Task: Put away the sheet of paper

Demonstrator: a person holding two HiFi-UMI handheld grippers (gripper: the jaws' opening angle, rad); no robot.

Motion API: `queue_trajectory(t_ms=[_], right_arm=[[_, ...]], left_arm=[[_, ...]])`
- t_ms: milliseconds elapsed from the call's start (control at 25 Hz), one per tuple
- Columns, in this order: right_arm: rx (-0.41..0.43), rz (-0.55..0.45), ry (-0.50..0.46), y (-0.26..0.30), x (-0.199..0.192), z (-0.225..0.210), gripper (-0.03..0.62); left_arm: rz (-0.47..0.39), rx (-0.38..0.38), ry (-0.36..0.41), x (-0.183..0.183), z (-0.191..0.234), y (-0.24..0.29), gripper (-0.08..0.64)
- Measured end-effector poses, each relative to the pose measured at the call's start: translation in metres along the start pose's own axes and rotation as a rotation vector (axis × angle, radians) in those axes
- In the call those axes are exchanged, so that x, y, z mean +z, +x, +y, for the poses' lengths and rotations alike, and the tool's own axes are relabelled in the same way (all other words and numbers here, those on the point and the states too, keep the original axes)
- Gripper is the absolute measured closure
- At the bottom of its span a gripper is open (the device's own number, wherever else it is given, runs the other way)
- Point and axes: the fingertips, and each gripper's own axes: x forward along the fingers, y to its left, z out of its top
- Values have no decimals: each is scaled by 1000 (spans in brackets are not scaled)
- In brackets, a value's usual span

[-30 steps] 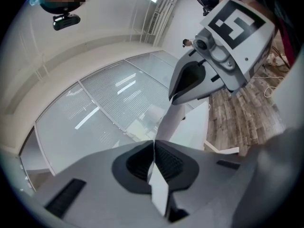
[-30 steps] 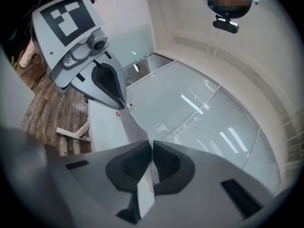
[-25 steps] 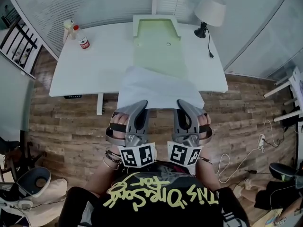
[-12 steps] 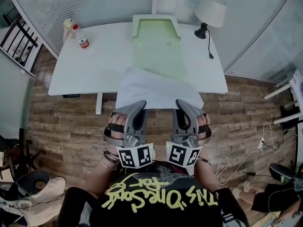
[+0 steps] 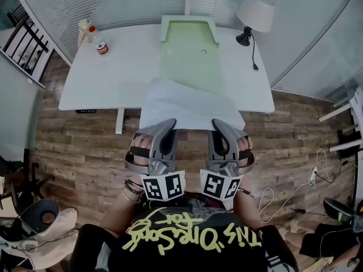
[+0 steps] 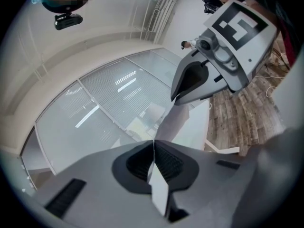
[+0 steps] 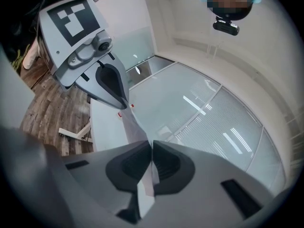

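A white sheet of paper (image 5: pixel 190 102) hangs between the table's near edge and my two grippers, its far part lying on the white table (image 5: pixel 108 78). My left gripper (image 5: pixel 169 123) is shut on the sheet's near left corner and my right gripper (image 5: pixel 218 123) is shut on the near right corner. In the left gripper view the shut jaws (image 6: pixel 153 147) pinch the paper edge (image 6: pixel 159 189), with the right gripper (image 6: pixel 223 56) across from them. In the right gripper view the paper (image 7: pixel 146 186) sits between shut jaws (image 7: pixel 152 148). A light green open folder (image 5: pixel 189 50) lies beyond the sheet.
A bottle with a red cap (image 5: pixel 100 44) stands at the table's far left and a desk lamp (image 5: pixel 254 15) with its cord at the far right. Wooden floor (image 5: pixel 85 146) lies below the table edge, with cables (image 5: pixel 283 200) and a chair base (image 5: pixel 39 217) around me.
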Motion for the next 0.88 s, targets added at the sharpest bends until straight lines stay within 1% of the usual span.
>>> queue_trajectory(t_ms=[280,880], right_arm=[[-7,8,1,20,1,2,581],[-38,24,-16,61,-16,-13,581]], left_arm=[[-12,0,-8,-12,8,15,552],[-49,-2,-15,-17,21,63,551]])
